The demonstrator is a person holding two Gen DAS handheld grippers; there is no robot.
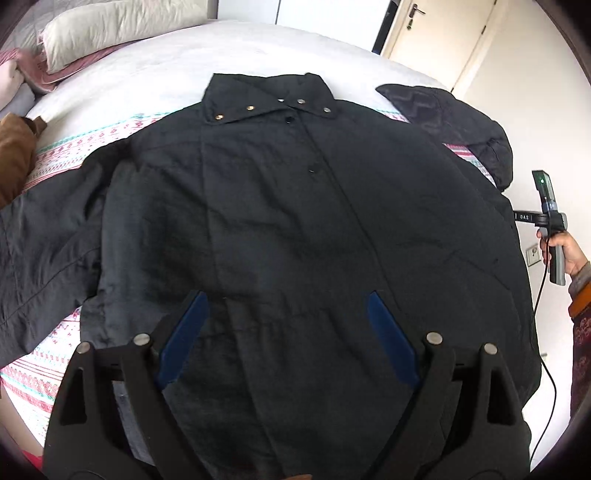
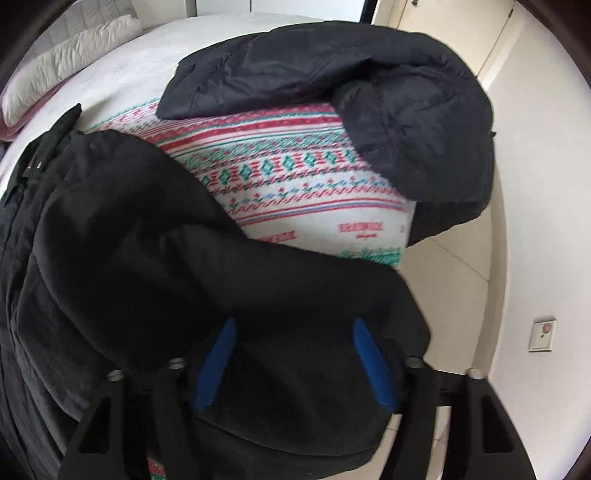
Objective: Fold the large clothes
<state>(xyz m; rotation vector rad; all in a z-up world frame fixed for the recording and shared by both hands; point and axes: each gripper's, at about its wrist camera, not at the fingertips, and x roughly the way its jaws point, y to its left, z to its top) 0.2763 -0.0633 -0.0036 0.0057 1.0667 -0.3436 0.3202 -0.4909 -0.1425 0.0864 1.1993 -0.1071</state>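
Note:
A large black jacket [image 1: 295, 221] lies face up on the bed, collar with snap buttons [image 1: 273, 105] at the far side. Its left sleeve [image 1: 40, 243] spreads out to the left. My left gripper [image 1: 286, 299] hovers over the jacket's lower front, open, with nothing between its blue fingers [image 1: 184, 336]. In the right wrist view the jacket's right sleeve [image 2: 229, 280] runs toward the bed's edge. My right gripper [image 2: 293, 325] stands open around the sleeve's end, with fabric between its blue fingers [image 2: 371, 363]. A hand [image 1: 565, 251] holds the right gripper's handle at the jacket's right edge.
A second dark padded garment [image 2: 369, 96] lies heaped at the bed's far right corner. The patterned blanket [image 2: 295, 177] shows between the two garments. Pillows [image 1: 122, 26] lie at the head, and a brown garment [image 1: 14, 155] at the left. Floor and wall socket [image 2: 542, 334] are on the right.

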